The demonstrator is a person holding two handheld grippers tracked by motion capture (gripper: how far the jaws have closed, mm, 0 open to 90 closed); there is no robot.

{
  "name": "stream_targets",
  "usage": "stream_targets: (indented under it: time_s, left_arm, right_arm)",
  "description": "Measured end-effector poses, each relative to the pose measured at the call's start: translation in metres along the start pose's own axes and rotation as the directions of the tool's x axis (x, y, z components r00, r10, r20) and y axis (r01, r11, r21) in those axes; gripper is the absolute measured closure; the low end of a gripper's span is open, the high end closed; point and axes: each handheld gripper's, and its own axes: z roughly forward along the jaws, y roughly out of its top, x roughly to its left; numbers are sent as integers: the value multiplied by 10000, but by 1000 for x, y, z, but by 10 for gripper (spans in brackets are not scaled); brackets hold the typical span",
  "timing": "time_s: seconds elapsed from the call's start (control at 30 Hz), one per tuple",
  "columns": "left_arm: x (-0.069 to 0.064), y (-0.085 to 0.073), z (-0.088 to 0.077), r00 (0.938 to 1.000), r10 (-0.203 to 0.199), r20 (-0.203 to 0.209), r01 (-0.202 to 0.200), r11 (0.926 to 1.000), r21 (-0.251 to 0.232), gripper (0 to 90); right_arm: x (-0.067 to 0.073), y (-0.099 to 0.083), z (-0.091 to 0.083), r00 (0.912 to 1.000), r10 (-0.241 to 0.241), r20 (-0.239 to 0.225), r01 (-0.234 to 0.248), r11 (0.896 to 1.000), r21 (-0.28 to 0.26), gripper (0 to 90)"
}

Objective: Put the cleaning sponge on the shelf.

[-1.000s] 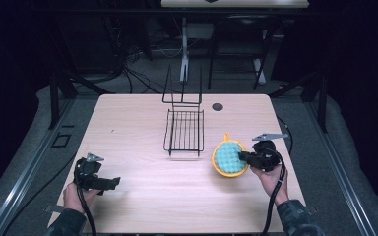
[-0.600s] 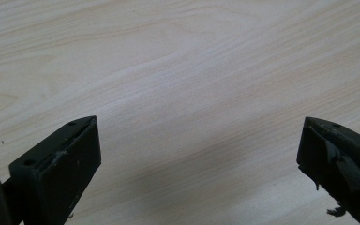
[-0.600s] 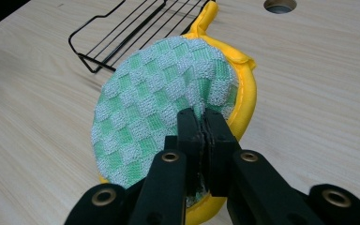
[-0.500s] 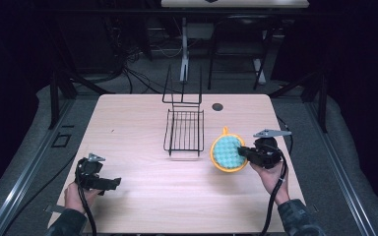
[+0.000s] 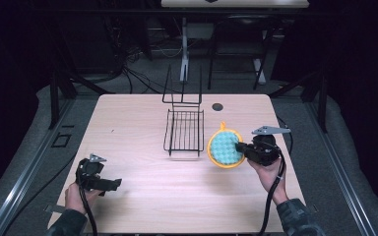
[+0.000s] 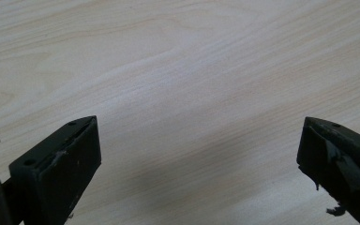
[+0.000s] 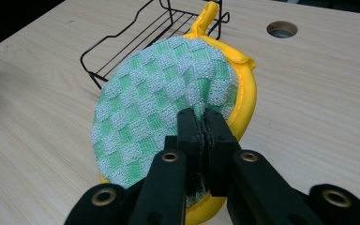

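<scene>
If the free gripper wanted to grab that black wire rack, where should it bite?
Probably the rack's near rim wire, from the person's side with jaws pointing down: the wires are thin, the basket lies flat, and that edge is bare. The left gripper is open with nothing in it.

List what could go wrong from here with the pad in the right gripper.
1. The right gripper pinches only a fold of the round green and yellow pad near its edge, so the pad might slip out or flop.
2. The pad hangs close beside the wire rack; its yellow loop may snag a wire.
3. A bump could shove the light rack across the table.
</scene>
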Motion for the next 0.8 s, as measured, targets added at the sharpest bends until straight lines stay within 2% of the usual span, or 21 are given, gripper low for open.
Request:
stream_targets:
  time_s: [0.3,0.8]
  left_arm:
    - [1,0,-2,10000,-58,74,60,9998,-188,0]
    - [0,1,-7,9998,161,-72,-164,9985,-522,0]
  right_arm:
    - [4,10,6,10000,-73,-19,73,9998,-192,873]
    - [14,20,21,9996,-270,-95,268,9995,-144,873]
